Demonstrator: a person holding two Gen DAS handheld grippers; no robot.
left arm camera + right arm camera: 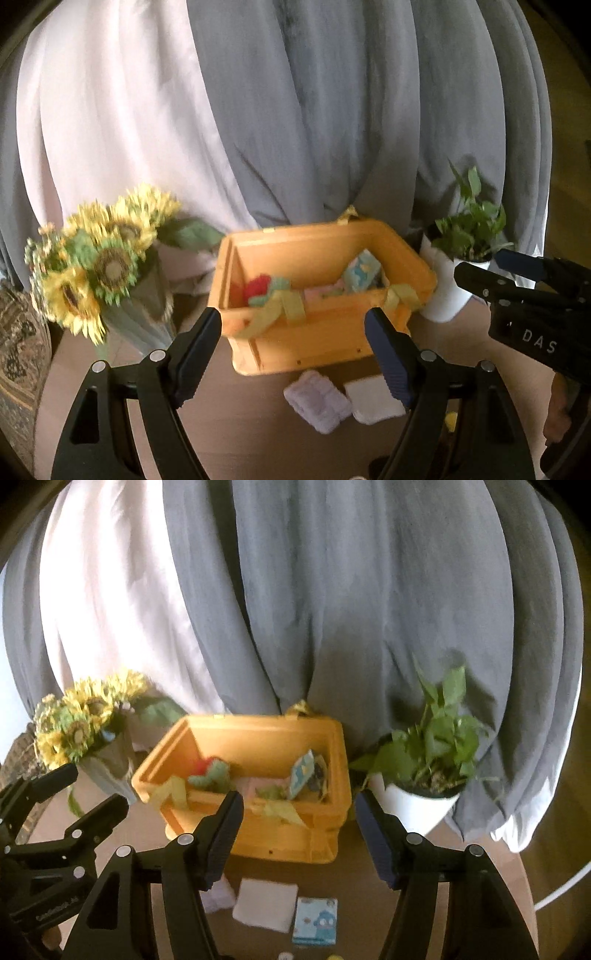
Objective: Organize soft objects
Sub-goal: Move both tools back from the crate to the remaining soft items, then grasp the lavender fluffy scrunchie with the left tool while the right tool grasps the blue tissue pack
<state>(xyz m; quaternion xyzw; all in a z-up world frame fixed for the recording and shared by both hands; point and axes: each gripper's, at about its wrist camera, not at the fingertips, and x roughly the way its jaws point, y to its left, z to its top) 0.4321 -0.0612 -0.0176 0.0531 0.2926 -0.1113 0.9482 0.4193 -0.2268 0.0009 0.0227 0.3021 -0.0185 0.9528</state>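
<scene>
A yellow box (325, 295) of smooth moulded plastic, with chamfered corners and a thick rim, stands on a round brown table (240, 424) in front of grey and white curtains (332, 110) that hang in deep folds. Limp yellow-green ribbon ties (284, 306) droop over its near rim. Inside lie soft things: a fuzzy red piece (255, 286) next to a nubby green one (279, 284), flat pink cloth (321, 291), and a pale blue printed packet (360, 273) leaning tilted against the right wall.

On the table just before the box lie three flat pieces in a row — a plush lilac towel (317, 404), rumpled and thick; a white cloth (266, 904) folded square, with a finer weave; and a glossy blue pack (316, 919) printed with a cartoon figure, seen only from the right wrist. The towel and the white cloth touch or nearly touch.

The left gripper (295, 347) hangs above the table with its jaws well apart and nothing between them; its ribbed dark pads frame the box front. The right gripper (299, 830) is likewise spread wide and empty, above the white cloth and blue pack.

Left of the box stands a bunch of paper-like sunflowers (96, 254) in a pleated grey wrap. To the right, a leafy green plant (432, 746) sits in a smooth white tapered pot (413, 808), just beside the box.
</scene>
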